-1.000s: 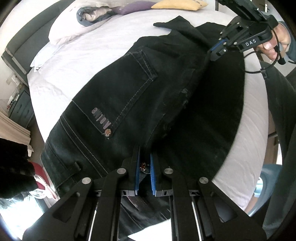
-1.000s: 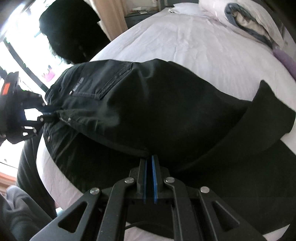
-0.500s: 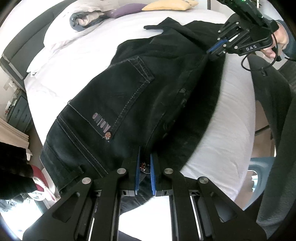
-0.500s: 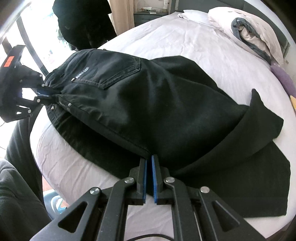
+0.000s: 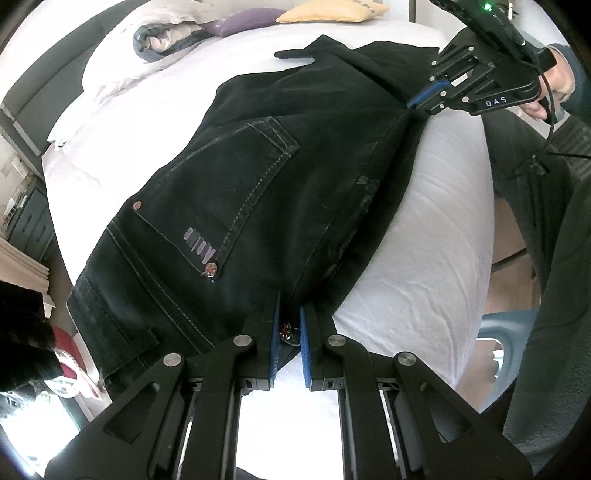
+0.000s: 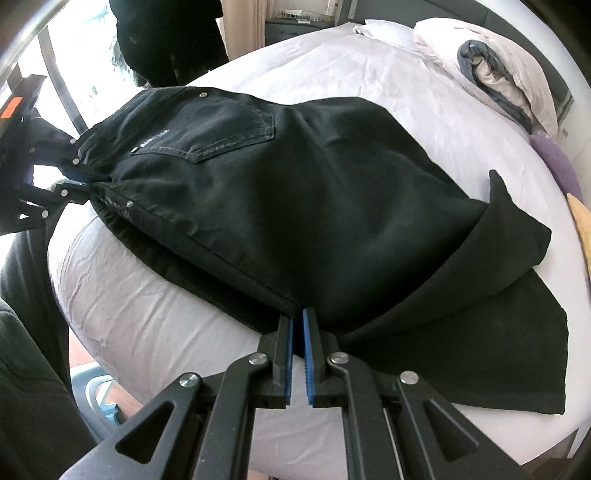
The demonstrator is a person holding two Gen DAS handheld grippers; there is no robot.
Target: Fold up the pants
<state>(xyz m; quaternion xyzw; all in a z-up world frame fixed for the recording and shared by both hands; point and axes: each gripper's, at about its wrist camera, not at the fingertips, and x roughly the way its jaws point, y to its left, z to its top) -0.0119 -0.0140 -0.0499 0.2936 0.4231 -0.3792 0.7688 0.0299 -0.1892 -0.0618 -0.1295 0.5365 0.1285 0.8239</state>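
Black jeans [image 5: 266,177] lie on a white bed, folded lengthwise with one leg over the other and a back pocket [image 5: 236,199] facing up. My left gripper [image 5: 287,314] is shut on the waistband near a copper button. My right gripper [image 6: 297,321] is shut on the folded edge of the jeans [image 6: 295,192] at mid-leg, by the bed's near side. Each gripper shows in the other's view: the right gripper [image 5: 421,99], the left gripper [image 6: 86,181]. The leg ends [image 6: 517,251] lie partly doubled over at the right.
The white bed sheet [image 5: 424,258] runs to a near edge by my legs [image 5: 546,258]. Pillows and a rolled blanket [image 6: 491,77] lie at the head end, with purple and yellow cushions [image 5: 332,9]. A dark figure [image 6: 166,33] stands at the far side.
Both grippers have pulled the jeans toward the bed's near edge, drawing the folded edge straighter between them. More white sheet shows beside the jeans. Both stayed shut.
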